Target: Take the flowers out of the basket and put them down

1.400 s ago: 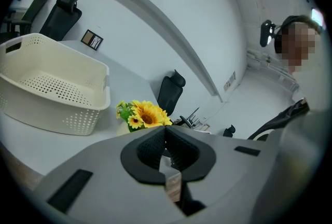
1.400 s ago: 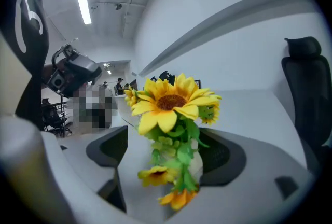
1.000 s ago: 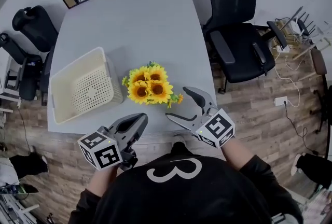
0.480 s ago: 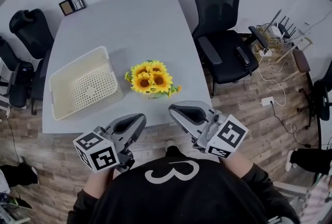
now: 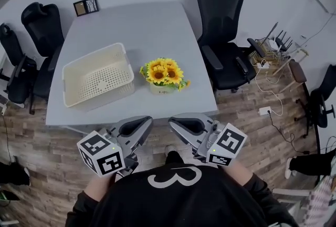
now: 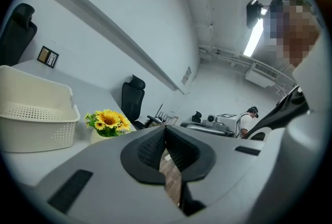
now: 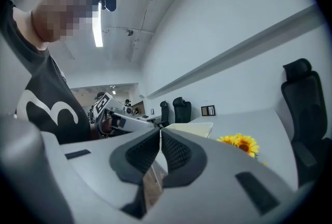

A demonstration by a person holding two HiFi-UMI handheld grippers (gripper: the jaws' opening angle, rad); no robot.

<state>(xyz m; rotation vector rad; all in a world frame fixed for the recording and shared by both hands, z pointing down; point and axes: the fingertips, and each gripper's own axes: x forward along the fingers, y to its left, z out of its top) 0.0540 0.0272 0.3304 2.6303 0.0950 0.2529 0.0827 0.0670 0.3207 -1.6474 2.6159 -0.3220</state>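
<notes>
Flowers (image 5: 165, 73) out of the basket (image 5: 102, 95), on the table (image 5: 131, 21).
They stand near the right edge, just beside the basket, which sits toward the left edge. The left gripper (image 5: 146, 122) and right gripper (image 5: 173, 120) hang off the near edge, each with jaws clenched together on nothing.

Worktop (image 5: 136, 26) far half: wide free room btwn frame (image 5: 86, 7) at far-left corner and right edge. Near half has 2 obstacles: basket (image 5: 105, 93) at left, flowers (image 5: 164, 72) right of centre, apart, w/ an open lane btwn them. Near-edge strip is open. Chairs (image 5: 39, 21) crowd left side; another chair (image 5: 226, 47) blocks far-right side.
</notes>
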